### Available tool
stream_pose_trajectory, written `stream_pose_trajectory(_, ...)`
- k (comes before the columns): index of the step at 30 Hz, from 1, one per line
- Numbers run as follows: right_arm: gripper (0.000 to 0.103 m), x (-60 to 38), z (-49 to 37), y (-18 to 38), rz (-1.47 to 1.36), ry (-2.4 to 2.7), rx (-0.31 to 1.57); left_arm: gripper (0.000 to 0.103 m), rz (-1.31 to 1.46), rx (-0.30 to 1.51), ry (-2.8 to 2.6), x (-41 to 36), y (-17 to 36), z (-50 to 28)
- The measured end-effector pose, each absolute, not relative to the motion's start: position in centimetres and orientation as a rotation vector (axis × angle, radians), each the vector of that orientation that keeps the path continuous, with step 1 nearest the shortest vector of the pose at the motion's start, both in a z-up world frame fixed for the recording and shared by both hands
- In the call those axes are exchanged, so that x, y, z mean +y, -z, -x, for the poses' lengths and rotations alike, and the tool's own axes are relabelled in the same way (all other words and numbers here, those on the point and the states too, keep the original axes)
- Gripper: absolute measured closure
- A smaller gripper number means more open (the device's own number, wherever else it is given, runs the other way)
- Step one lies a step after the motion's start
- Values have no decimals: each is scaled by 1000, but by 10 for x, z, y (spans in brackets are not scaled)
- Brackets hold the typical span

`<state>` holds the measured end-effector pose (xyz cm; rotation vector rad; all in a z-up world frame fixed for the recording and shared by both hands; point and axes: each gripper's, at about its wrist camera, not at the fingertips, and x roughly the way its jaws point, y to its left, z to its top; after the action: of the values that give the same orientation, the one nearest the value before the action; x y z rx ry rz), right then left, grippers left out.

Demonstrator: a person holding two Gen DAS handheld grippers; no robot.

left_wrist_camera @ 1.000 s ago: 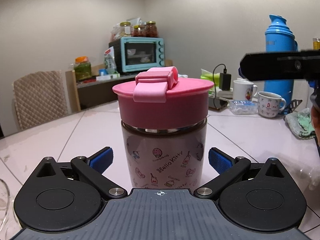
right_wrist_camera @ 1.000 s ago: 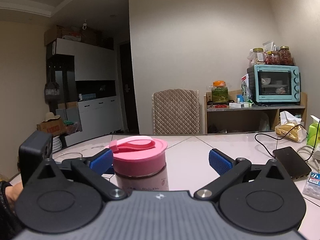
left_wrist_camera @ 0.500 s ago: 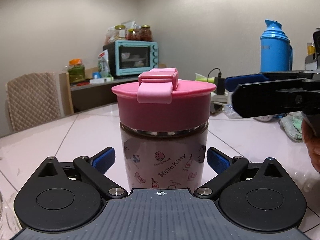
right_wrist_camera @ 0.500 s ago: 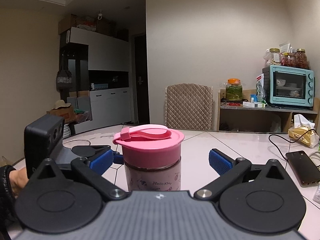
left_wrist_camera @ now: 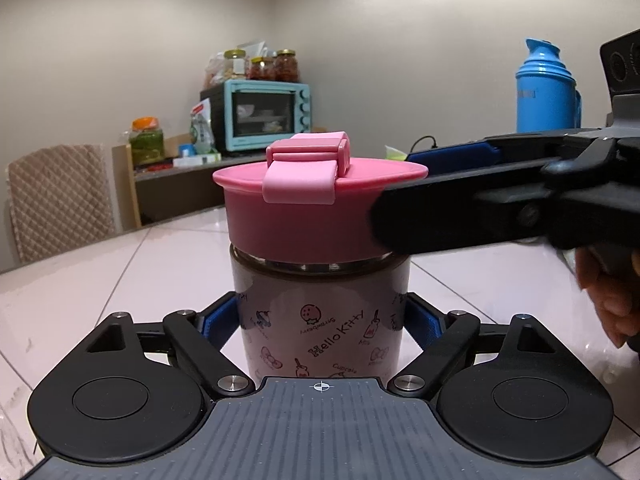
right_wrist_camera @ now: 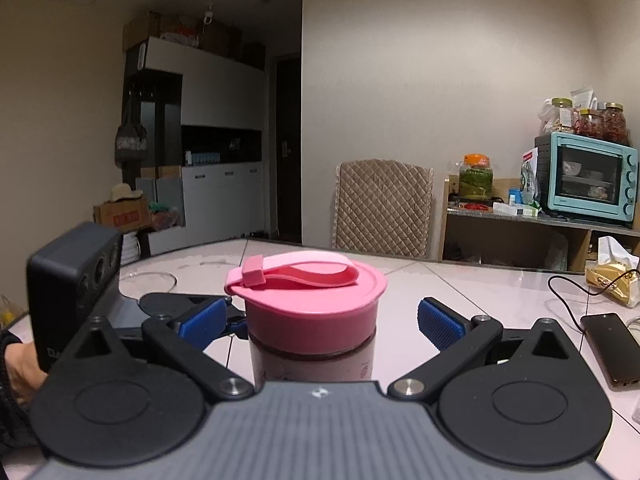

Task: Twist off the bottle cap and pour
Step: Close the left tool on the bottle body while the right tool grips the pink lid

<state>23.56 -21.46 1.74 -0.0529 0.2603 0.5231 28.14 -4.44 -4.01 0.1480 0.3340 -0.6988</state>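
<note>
A Hello Kitty bottle (left_wrist_camera: 320, 320) with a pink screw cap (left_wrist_camera: 304, 216) and strap stands upright on the white table. My left gripper (left_wrist_camera: 322, 320) is shut on the bottle's body, blue pads pressing both sides. My right gripper (right_wrist_camera: 320, 320) is open around the pink cap (right_wrist_camera: 312, 312), one blue pad on each side with gaps. In the left wrist view the right gripper's fingers (left_wrist_camera: 460, 220) reach in from the right at cap height. The left gripper body (right_wrist_camera: 76, 284) shows at the left in the right wrist view.
A blue thermos (left_wrist_camera: 546, 88) stands at the back right. A teal toaster oven (left_wrist_camera: 264, 116) with jars sits on a shelf behind. A quilted chair (right_wrist_camera: 384, 208) stands at the far edge. A phone (right_wrist_camera: 612, 344) and cable lie on the table at the right.
My left gripper has closed onto the bottle's body. My right gripper has moved in from the right until its open fingers sit around the pink cap.
</note>
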Motion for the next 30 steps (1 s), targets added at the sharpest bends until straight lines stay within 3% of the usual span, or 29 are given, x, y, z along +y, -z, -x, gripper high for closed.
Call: stream_pose_trajectory(30,1,-190,-266,-9,16,-451,337,13,-148,328,700,-45,42,-284)
